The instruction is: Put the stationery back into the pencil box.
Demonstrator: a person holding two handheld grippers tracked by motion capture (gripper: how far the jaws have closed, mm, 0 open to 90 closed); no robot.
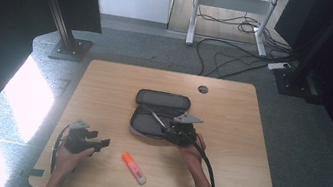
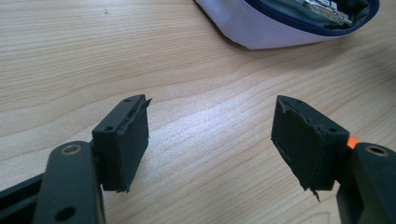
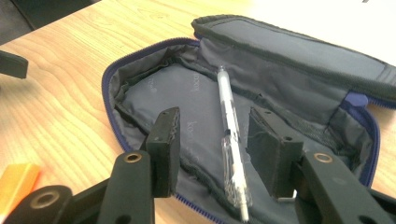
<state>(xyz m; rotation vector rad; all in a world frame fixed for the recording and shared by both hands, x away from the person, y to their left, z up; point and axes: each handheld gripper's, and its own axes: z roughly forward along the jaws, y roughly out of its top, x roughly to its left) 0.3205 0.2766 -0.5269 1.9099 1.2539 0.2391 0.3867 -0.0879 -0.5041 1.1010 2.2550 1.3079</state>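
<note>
Right gripper (image 3: 212, 154) jaws parted, clear of pen (image 3: 230, 140) in open case (image 3: 140, 93); left gripper (image 2: 210, 140) wide, empty.

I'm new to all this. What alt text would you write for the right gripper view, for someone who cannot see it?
A clear pen lies in an open grey pencil case on a wooden table, between the two open black fingers of the right gripper, which do not press on it. An orange marker shows at the lower left edge.

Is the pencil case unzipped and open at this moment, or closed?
Open. The pencil case lies spread with its lid folded back, grey lining exposed, and a clear pen resting inside.
</note>
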